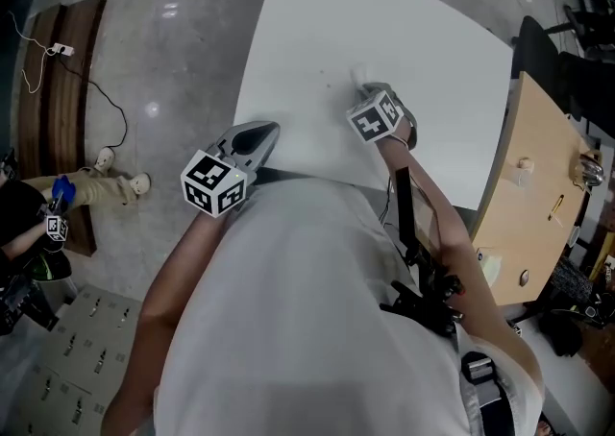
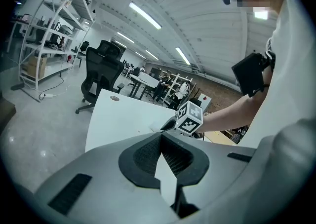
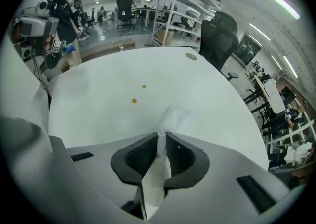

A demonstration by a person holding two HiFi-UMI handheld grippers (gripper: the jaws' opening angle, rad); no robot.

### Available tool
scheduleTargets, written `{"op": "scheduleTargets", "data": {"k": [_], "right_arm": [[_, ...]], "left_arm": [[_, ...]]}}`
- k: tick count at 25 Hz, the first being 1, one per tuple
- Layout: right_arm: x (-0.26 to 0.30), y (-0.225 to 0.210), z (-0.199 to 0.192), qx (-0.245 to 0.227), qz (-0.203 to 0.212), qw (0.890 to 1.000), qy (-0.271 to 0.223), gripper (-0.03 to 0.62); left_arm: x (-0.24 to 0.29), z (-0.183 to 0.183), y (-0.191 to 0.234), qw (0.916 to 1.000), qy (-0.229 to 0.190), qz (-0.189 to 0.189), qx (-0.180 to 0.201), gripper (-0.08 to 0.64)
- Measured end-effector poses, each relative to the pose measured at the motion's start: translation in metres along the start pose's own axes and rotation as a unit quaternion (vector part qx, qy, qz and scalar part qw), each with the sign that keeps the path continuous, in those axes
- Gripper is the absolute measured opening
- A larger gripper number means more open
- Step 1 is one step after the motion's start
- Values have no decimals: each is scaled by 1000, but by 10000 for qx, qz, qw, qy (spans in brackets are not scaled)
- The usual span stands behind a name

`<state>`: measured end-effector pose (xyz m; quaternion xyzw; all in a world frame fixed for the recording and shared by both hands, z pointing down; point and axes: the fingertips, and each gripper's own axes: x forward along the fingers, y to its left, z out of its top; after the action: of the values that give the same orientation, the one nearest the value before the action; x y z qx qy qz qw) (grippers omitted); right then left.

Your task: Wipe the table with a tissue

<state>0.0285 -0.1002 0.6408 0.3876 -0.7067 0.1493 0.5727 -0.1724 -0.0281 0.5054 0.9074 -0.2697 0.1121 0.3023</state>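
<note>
While the right gripper (image 3: 162, 135) has its jaws pinched tight on the tissue (image 3: 174, 118), the white wad pokes out past the tips and looks to rest on the white table (image 3: 98, 85). It's just short of two small yellowish spots (image 3: 134, 100) (crumbs or drops, can't tell). From the head view, that gripper is out over the middle of the tabletop. The left gripper (image 2: 160, 136) hangs by the table's near edge, jaws closed tip to tip with nothing between them, well apart from the tissue.
</note>
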Motion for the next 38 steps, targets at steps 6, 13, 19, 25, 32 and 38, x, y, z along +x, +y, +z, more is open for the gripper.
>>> {"op": "scheduleTargets", "data": {"k": [6, 13, 19, 25, 32, 38], "right_arm": [[-1, 38, 21, -965, 55, 9952, 163, 61], [-8, 97, 47, -1843, 233, 9825, 95, 61], [-13, 142, 58, -2144, 609, 9746, -230, 61], [-24, 193, 69, -2226, 1324, 9636, -665, 61], [-35, 244, 86, -2697, 2535, 9245, -909, 61], [-53, 234, 96, -2243, 2768, 9240, -1389, 61]], "left_arm": [[-8, -2, 9, 10000, 24, -48, 3, 5], [-23, -1, 25, 9998, 63, -174, 59, 6], [-30, 0, 32, 9993, 105, -327, 150, 5], [-38, 3, 36, 9986, 84, -473, 235, 6], [-48, 11, 48, 9978, 67, -559, 357, 5], [-45, 9, 46, 9978, 136, -562, 310, 5]]}}
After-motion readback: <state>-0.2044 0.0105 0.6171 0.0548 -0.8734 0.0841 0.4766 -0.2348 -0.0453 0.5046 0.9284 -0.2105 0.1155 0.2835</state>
